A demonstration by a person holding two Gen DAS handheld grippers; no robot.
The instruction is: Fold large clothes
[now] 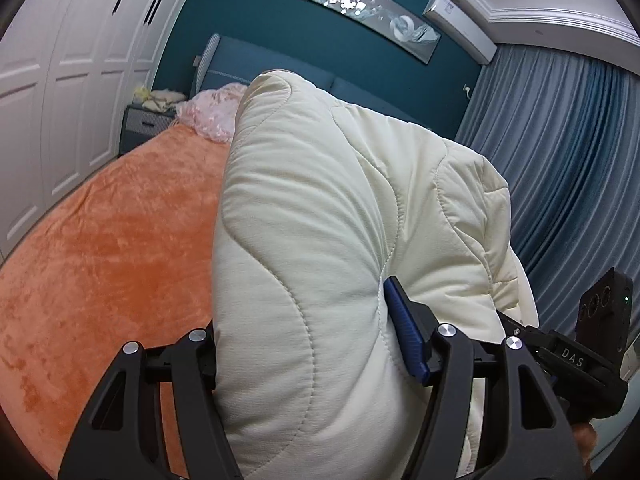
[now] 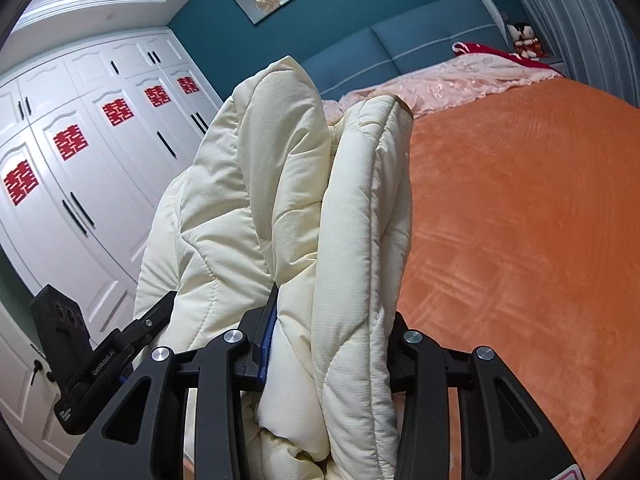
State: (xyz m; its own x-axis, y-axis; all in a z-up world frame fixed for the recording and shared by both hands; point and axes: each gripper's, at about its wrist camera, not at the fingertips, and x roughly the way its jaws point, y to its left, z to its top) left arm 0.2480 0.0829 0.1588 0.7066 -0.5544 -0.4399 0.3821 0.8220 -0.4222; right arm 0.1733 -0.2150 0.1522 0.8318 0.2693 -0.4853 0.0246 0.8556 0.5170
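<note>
Left gripper (image 1: 308, 344), bottom of its own view: black jaws clamped on a thick cream quilted coat (image 1: 340, 208), which bulges up through the frame's centre; one blue pad (image 1: 404, 332) presses its right side, the other pad is hidden behind the fabric. Orange blanket (image 1: 112, 248), left half, covers the bed. White wardrobe (image 1: 60, 80), upper left. Pink cover (image 1: 212, 112) at the bed's head, centre. Blue curtain (image 1: 560, 168), right. Right gripper's body appears at the lower right edge.

Right gripper (image 2: 332, 344), bottom of its own view: jaws closed on bunched folds of the coat (image 2: 280, 184), held upright at centre, above the bed's edge. Wardrobe (image 2: 80, 160) with red paper cuts, left. Left gripper's body, lower left, beside the coat. Blanket (image 2: 520, 240), right half. Pink cover (image 2: 452, 80) and a doll (image 2: 526, 40), upper right.
</note>
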